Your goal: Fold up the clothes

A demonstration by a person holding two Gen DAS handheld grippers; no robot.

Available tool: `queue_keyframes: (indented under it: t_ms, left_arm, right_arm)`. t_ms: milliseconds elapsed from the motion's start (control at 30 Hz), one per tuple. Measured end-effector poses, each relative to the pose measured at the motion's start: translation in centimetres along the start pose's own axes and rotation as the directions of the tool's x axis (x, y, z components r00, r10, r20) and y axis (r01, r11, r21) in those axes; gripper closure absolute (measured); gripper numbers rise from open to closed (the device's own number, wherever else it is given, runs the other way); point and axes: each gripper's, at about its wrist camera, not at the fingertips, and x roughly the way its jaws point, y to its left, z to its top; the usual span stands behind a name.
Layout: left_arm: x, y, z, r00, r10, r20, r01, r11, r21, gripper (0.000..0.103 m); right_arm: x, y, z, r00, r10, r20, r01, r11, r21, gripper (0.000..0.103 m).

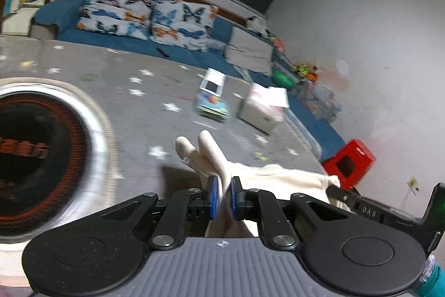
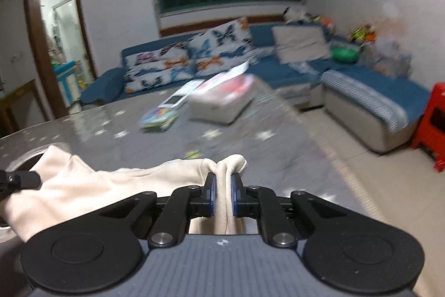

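Both grippers are clamping the cream garment (image 2: 116,185): left gripper (image 1: 222,196) and right gripper (image 2: 222,194) each pinching a bunched edge, holding the cloth stretched between them above the bench (image 1: 133,107), probably to align a fold. Heater ring (image 1: 41,152) is crowding the left; box (image 2: 222,102) and booklets (image 2: 160,121) are sitting well ahead, leaving open room between.

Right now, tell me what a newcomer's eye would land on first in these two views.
First, the cream garment stretched between the two grippers, the left gripper and the right gripper each pinching a bunched end above the grey star-patterned table. Next, the round black-and-orange burner set into the table at the left. Beyond the table, the blue sofa carries bright butterfly cushions.
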Motion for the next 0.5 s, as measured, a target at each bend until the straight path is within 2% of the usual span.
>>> queue_keyframes:
  t_ms: [100,167,267,367,500]
  left_arm:
    - [2.1,-1.0,-0.7,0.999,-0.007,-0.041,0.007,1.000,0.011,0.092]
    - [3.6,-1.0,-1.2,0.996,0.018,-0.086,-0.018,1.000,0.008,0.091]
    - [4.0,-0.6,-1.5,0.994,0.046,-0.094,-0.044,0.999,0.024,0.085]
    - [3.4,-0.3,-0.9,0.996,0.057,-0.072,-0.055,0.998,0.041,0.085]
    - [3.3,-1.0,0.3,0.998,0.047,-0.044,-0.043,0.996,0.078,0.085]
  right_arm:
    - [0.1,-1.7,0.2,0.997,-0.077,-0.013,0.077,0.997,-0.003,0.093]
    - [0.8,-2.9,-0.2,0.991,-0.124,-0.046,0.124,0.992,-0.002,0.090]
    - [1.5,-4.1,-0.9,0.983,-0.166,-0.082,0.167,0.986,0.001,0.087]
    - [1.3,-4.2,-1.0,0.985,-0.155,-0.074,0.156,0.988,0.005,0.087]
    - [1.7,-2.5,-0.3,0.996,-0.070,-0.064,0.069,0.998,-0.010,0.084]
